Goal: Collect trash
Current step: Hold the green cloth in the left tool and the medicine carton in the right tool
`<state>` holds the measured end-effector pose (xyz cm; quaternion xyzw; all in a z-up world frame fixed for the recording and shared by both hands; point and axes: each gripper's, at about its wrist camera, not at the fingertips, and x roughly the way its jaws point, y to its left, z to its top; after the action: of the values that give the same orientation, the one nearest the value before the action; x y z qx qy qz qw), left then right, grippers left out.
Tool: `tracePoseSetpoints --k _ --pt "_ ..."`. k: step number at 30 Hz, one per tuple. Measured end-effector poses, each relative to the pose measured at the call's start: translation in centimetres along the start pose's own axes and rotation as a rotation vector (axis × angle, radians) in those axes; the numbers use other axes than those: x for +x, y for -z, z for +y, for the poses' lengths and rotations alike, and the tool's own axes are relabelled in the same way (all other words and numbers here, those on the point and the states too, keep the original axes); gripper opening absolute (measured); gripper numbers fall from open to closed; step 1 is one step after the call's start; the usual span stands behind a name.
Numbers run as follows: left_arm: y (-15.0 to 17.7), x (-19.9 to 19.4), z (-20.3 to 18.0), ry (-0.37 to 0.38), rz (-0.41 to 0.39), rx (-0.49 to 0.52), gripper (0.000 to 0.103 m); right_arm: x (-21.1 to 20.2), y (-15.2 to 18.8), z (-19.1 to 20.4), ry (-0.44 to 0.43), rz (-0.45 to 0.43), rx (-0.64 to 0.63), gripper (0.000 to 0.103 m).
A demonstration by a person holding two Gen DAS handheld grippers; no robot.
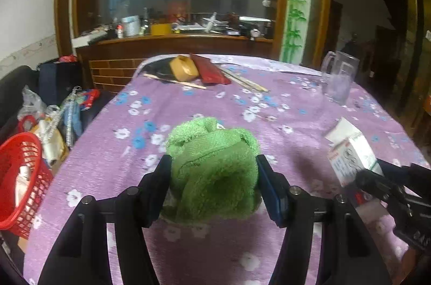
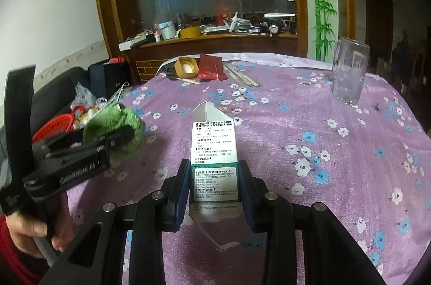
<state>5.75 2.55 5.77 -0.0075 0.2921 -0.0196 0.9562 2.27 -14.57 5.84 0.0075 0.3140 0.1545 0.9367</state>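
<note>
You are working over a purple flowered tablecloth (image 1: 215, 102), and at the far left, off the table's edge and lower than the cloth, a red basket (image 1: 24, 164) is sitting among bags and clutter; it looks to be where the trash goes, though that is my reading.

Your left gripper (image 1: 214, 185) is clamping a crumpled green cloth (image 1: 212, 150), its pads pressing into both sides of the bundle. The cloth is bulging up and forward past the fingertips and has no clear long axis. This hand is the nearer one to the basket, which lies to its left and below, so the coming move is turning on a swing leftward past the table edge.

Further right, your right gripper (image 2: 214, 190) is closing on a small white medicine box (image 2: 214, 150), the pads gripping its narrow sides near the lower end. The box's long axis is running straight ahead along the fingers, with the open end flap pointing away from you. This hand has to cross the left one's path to reach the basket.

The left wrist view is showing the basket's mesh wall and some contents, while the right wrist view shows only a sliver of its rim (image 2: 54, 126) behind the left gripper. Only the right view is showing your hand (image 2: 24, 234) on the left handle and the box's printed face. A clear glass mug (image 2: 348, 72) is standing at the far right.
</note>
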Motion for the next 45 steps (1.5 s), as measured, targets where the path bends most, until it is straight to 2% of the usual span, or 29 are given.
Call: tracePoseSetpoints --k 3,17,45 --pt "-0.1 0.0 0.1 -0.04 -0.016 0.017 0.061 0.1 0.2 0.3 -0.005 0.004 -0.008 0.038" --pt "0.4 0.0 -0.6 -0.087 -0.034 0.072 0.061 0.1 0.3 0.2 0.002 0.008 -0.006 0.038" --pt "0.5 0.2 -0.7 -0.092 -0.033 0.08 0.061 0.3 0.4 0.0 0.002 0.015 -0.005 0.038"
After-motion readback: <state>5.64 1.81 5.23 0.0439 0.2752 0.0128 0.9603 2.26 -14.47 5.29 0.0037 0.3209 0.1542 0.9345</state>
